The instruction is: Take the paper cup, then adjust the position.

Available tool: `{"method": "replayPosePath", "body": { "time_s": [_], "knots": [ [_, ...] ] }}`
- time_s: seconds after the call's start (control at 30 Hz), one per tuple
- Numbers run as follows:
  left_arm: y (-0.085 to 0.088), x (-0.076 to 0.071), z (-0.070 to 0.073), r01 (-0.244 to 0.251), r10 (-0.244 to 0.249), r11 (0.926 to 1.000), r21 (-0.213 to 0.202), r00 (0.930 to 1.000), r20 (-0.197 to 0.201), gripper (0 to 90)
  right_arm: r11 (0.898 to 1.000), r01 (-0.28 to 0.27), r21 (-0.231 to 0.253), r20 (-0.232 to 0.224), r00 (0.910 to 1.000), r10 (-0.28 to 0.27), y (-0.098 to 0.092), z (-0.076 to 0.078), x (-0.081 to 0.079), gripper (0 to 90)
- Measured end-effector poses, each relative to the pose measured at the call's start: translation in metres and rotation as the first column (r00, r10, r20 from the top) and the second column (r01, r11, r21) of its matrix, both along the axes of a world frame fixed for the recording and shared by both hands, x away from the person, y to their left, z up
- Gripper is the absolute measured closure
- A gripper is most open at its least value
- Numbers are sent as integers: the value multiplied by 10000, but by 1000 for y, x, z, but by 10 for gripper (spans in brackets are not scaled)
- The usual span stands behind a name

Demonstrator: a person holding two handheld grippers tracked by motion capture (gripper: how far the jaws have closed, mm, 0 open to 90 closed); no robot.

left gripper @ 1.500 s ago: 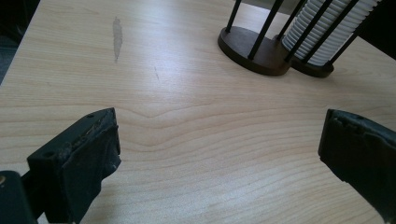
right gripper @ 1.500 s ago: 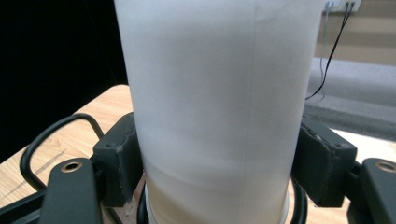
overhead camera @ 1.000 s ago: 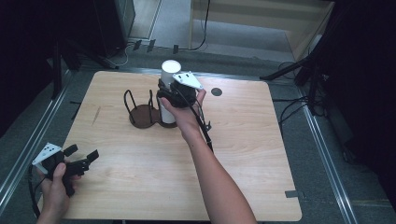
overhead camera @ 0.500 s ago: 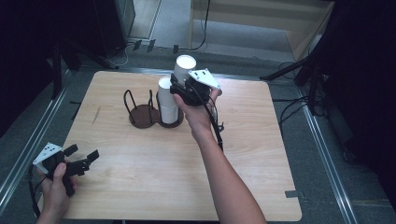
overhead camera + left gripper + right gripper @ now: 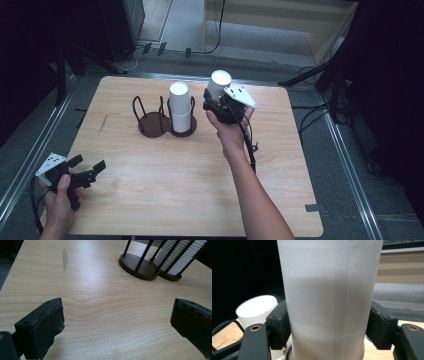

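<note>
Above the upper middle of the pale wooden worktop (image 5: 165, 190), the right tool (image 5: 216, 102) has lifted one white paper cup (image 5: 218, 82) off the white ribbed cup stack (image 5: 180, 106) in the dark wire holder (image 5: 161, 119), so separation looks done. Its jaws clamp the cup, forearm outstretched. At lower left, the left tool (image 5: 87, 172) rests gaping, empty.
</note>
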State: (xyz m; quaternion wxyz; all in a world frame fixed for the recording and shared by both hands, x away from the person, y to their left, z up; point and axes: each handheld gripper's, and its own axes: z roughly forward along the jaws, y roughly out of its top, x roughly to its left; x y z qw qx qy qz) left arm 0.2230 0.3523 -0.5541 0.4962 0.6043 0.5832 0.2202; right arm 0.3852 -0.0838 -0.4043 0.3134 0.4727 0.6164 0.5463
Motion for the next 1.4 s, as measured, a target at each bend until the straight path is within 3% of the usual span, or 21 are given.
{"method": "replayPosePath", "body": {
  "time_s": [0.3, 0.67, 0.8, 1.0, 1.07, 1.2, 1.4],
  "knots": [
    [-1, 0, 0, -51, 52, 9999, 132, 10000, -72, 0, 9984, 380, -428, -92, 9992, -384, -25, -16, -10, 297],
    [-7, 1, 2, 233, -249, 9987, 464, 9991, 354, 0, 9896, 638, -1291, -99, 9978, -656, -49, -49, -35, 296],
    [-7, 2, 3, 28, -54, 9991, 417, 9981, 616, 0, 9873, 632, -1457, -154, 9977, -662, -58, -60, -45, 294],
    [-10, 3, 7, 114, -133, 9997, 230, 9964, 835, 0, 9805, 739, -1821, -282, 9964, -803, -67, -77, -59, 292],
    [-15, 3, 10, 272, -302, 9990, 345, 9956, 890, 0, 9795, 770, -1859, -313, 9960, -842, -68, -82, -64, 291],
    [-31, 4, 20, 750, -802, 9952, 635, 9933, 838, 0, 9684, 981, -2293, -252, 9940, -1067, -72, -90, -75, 287],
    [-59, 8, 35, 1822, -1870, 9813, 621, 9789, 825, 0, 9621, 1091, -2500, -169, 9930, -1170, -78, -97, -85, 288]
  ]
}}
